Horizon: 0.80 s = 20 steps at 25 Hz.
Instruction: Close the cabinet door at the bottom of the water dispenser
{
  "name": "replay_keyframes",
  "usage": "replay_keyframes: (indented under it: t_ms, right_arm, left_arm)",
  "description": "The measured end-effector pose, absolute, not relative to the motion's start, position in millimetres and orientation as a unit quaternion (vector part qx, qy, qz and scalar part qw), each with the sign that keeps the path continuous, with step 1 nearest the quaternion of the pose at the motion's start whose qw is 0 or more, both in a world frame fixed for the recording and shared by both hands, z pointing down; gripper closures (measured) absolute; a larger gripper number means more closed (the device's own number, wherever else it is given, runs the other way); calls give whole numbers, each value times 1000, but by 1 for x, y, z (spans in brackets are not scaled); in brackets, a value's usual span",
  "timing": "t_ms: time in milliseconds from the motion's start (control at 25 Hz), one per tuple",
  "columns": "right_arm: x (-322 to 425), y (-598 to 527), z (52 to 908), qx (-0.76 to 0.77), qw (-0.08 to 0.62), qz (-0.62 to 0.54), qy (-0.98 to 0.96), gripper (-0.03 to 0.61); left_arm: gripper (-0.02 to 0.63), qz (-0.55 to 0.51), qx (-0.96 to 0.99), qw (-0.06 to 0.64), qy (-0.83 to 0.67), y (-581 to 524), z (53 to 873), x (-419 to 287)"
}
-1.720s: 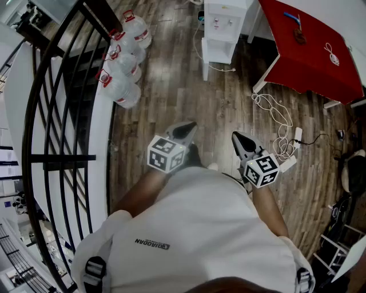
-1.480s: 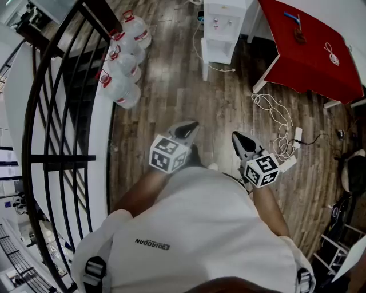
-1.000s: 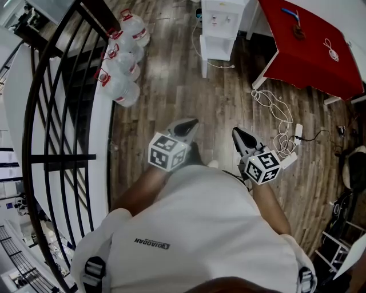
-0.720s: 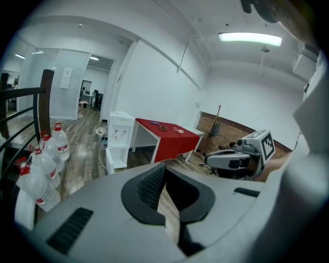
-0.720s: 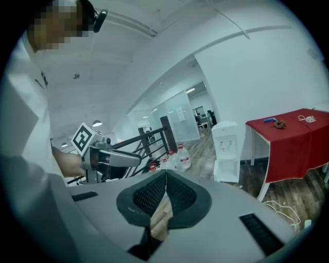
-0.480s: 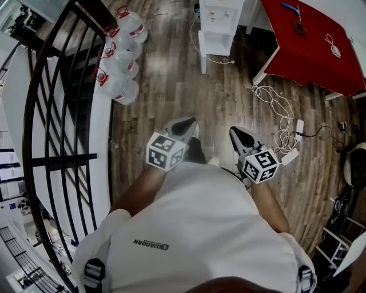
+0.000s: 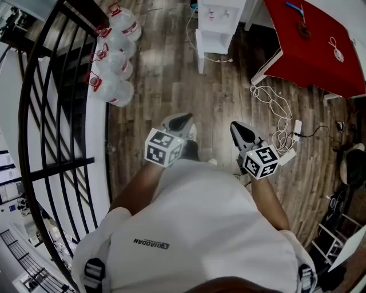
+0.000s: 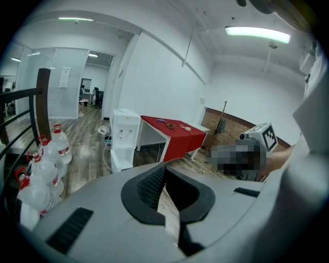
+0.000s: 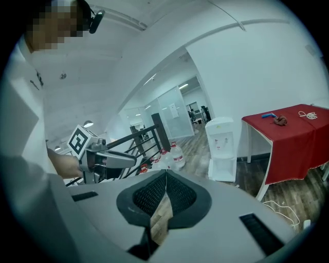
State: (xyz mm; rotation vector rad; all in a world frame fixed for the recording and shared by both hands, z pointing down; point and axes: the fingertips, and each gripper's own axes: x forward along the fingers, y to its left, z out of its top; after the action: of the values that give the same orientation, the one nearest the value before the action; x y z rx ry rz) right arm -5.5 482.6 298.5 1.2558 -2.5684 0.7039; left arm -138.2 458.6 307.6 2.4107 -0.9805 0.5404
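Observation:
The white water dispenser (image 7: 216,14) stands at the far end of the wooden floor, by the top edge of the head view. Its bottom cabinet door (image 7: 199,50) hangs open towards me. Both gripper views also take it in: the dispenser (image 8: 125,134) at middle left, the dispenser (image 9: 222,149) right of centre. My left gripper (image 7: 178,121) and right gripper (image 7: 238,129) are held side by side in front of my body, far short of the dispenser. The left gripper (image 8: 163,167) is shut with nothing in it, and the right gripper (image 9: 165,174) is shut and empty too.
Several large water bottles (image 7: 111,48) lie along a curved black railing (image 7: 54,114) at the left. A red table (image 7: 317,43) stands right of the dispenser. A white cable and power strip (image 7: 280,123) trail over the floor at the right.
The dispenser, bottles and cable have slid a little up and left in the head view. Both grippers have stayed side by side and shut.

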Motion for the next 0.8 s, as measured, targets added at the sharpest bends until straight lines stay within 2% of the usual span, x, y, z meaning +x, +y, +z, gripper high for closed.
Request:
replay_keyframes:
  t_ms: [800]
  right_arm:
    - [-75,311,306,447,130,242,-851,558]
  left_arm:
    - [618,189,901,232,-313,280,319,-195]
